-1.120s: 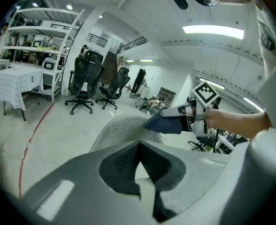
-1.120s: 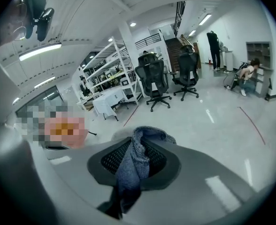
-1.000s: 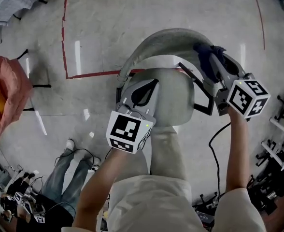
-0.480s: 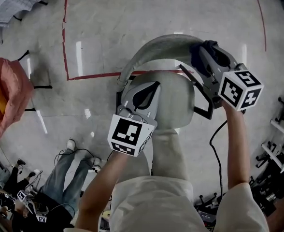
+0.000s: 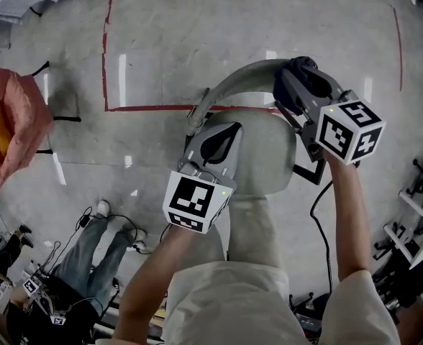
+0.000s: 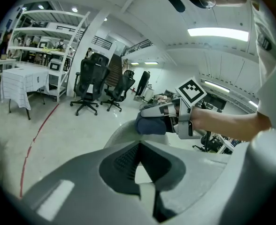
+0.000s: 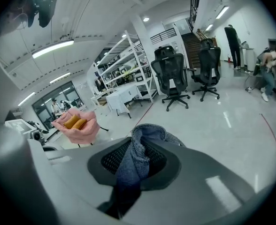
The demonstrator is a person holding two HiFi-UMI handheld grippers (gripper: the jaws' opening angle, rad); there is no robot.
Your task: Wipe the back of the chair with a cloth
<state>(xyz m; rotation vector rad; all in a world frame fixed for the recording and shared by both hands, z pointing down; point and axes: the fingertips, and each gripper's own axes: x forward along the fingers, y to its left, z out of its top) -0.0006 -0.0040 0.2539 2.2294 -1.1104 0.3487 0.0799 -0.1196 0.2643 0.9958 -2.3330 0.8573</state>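
the right gripper (image 5: 290, 86) was clamped on a dark blue cloth (image 5: 302, 69), and the cloth appeared to rest on the top edge of the chair back (image 5: 229, 86), near its right end. the left gripper (image 5: 224, 131) hung over the chair seat (image 5: 265, 157) with its jaws together and nothing between them. whether it touched the seat could not be told.

the step in hand looked like a wipe along the rim. to do it well, the bunched cloth should lead and the gripper's hard tips should stay off the surface. the stroke should follow the arc toward the left end under light, even pressure, because a curve like that lets a straight pull slip off the edge. if the chair turned on its base, the empty left gripper could steady it at the seat.

in the right gripper view the cloth (image 7: 137, 158) was a nubbly, towel-like fabric, soft and limp. it was folded into a ridge that rose out of the jaws, and only a narrow strip was pinched. the gripping faces were dark and finely ribbed. the chair back was a smooth, pale grey band bent into a broad arc, and the seat was rounded and the same pale grey.
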